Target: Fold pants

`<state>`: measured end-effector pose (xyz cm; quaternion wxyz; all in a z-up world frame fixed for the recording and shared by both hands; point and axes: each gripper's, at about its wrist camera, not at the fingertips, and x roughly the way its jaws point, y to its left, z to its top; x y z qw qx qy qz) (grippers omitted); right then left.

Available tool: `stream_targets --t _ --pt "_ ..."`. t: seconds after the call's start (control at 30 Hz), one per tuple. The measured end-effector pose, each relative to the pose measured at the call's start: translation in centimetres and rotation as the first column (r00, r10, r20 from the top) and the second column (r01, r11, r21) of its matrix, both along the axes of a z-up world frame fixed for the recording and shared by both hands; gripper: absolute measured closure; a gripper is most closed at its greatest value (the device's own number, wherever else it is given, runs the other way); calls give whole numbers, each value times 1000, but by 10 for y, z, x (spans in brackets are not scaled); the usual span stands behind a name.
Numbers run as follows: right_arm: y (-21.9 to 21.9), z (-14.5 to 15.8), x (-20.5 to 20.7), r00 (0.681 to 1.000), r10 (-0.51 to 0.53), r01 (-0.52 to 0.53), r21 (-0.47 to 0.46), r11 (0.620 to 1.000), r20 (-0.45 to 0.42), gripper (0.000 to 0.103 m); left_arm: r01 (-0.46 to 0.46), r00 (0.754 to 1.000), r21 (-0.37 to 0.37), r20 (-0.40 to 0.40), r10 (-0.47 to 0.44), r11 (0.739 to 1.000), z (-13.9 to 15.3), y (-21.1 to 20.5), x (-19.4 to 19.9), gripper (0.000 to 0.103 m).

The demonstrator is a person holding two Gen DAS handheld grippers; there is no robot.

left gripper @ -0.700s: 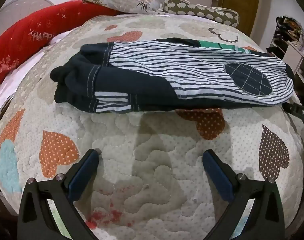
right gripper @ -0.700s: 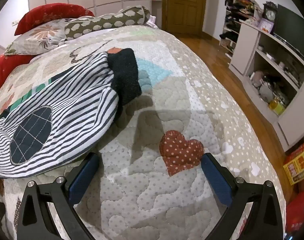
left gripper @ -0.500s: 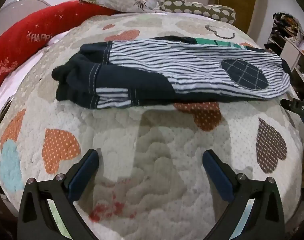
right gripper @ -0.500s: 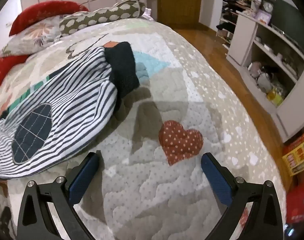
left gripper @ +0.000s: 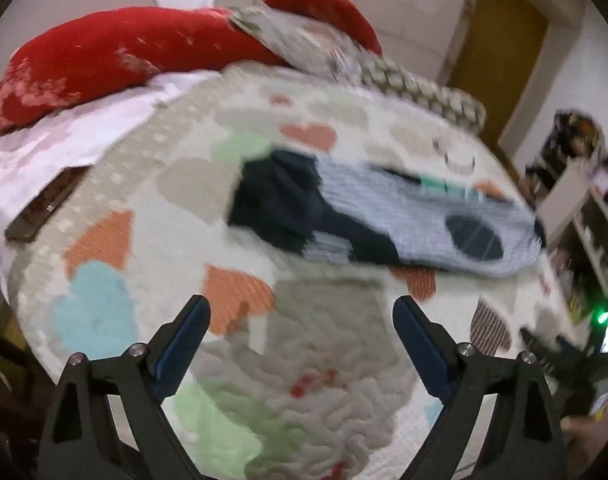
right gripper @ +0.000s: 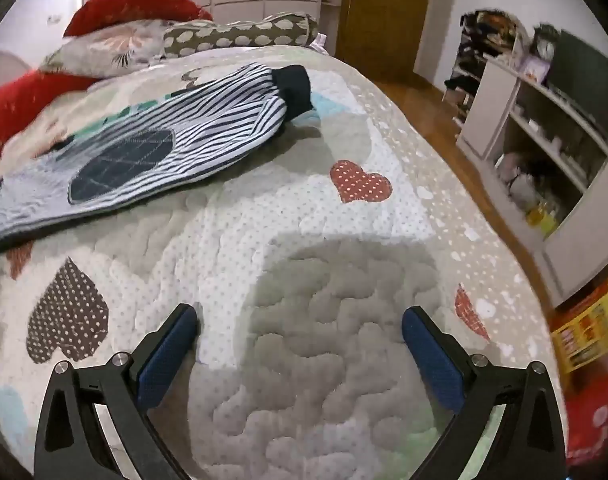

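- Left wrist view: we see our left gripper (left gripper: 297, 312) with its jaws spread wide and nothing between them, hanging over the quilt (left gripper: 328, 400), well short of the pants (left gripper: 384, 220).
- The pants lie in a long striped strip across the middle of the bed, dark waistband end toward the red pillow (left gripper: 115, 56) side, cuffs toward the shelving side.
- Our right gripper (right gripper: 299, 330) is likewise spread and empty, over bare quilt, with the pants well apart from it, up and to the left.
- As we judge it, the strip looks folded lengthwise, and a crosswise fold may remain. To do it well, we would pinch both layers at one end, one gripper at each corner, lift only a little and lay that end squarely on the other, edges matched.
- The left view is blurred, so stitching and layers are hard to read there; it alone shows the waistband end.
- The right view is sharp: it shows the dark cuffs (right gripper: 293, 86), the knee patch (right gripper: 121, 166) and the shelf unit (right gripper: 544, 160) beside the bed.
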<state>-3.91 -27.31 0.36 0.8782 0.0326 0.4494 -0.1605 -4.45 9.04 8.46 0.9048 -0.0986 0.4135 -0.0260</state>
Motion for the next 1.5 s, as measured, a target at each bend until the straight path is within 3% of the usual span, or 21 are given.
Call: stream_targets --t 0.07,0.13,0.2,0.3,0.43,0.5,0.7,0.77,0.8,1.0,1.13,1.27,1.33,1.4,1.5 --pt "0 1 3 1000 3 -3 1 1000 -17 0 -2 1000 -37 19 2 999 9 13 5 18" --pt "-4 0 7 1000 -10 10 33 999 -12 0 3 1000 -75 -1 -3 997 10 22 14 41" --pt "-10 -1 6 1000 -23 22 71 997 18 0 11 999 -124 -50 -17 992 6 27 26 54" --pt "-13 3 12 1000 -4 3 95 995 14 3 6 991 -226 -128 -36 974 -11 31 49 55" --pt "-22 24 16 996 26 -42 195 980 85 23 -13 978 -307 -204 -52 952 -34 25 76 55" --pt "-27 31 23 994 56 -80 259 963 96 40 -7 974 -311 -215 -63 950 -38 16 87 55" --pt "-30 32 41 987 115 -151 434 888 109 45 9 963 -299 -256 -89 954 -43 -5 118 55" --pt "-29 29 50 986 114 -158 491 857 118 45 14 961 -258 -264 -84 966 -44 -12 127 77" --pt "-30 27 54 986 113 -160 516 842 121 45 12 958 -222 -278 -75 975 -44 -14 130 98" --pt "-28 27 67 985 99 -163 590 791 140 45 -4 953 -266 -293 -77 964 -48 -5 129 98" --pt "-34 21 79 993 62 -111 596 795 103 45 0 945 -282 -313 -92 959 -57 -5 135 97" --pt "-40 20 90 995 15 -69 592 803 96 53 15 952 -276 -291 -98 961 -51 -6 138 97" --pt "-40 21 98 996 -3 -47 570 820 85 66 16 954 -269 -286 -96 963 -48 -6 137 99" --pt "-39 18 109 999 1 -31 554 832 54 98 8 954 -272 -286 -89 962 -45 -4 133 99" --pt "-39 25 108 998 5 -39 554 832 62 99 8 956 -296 -278 -94 955 -36 1 126 99"
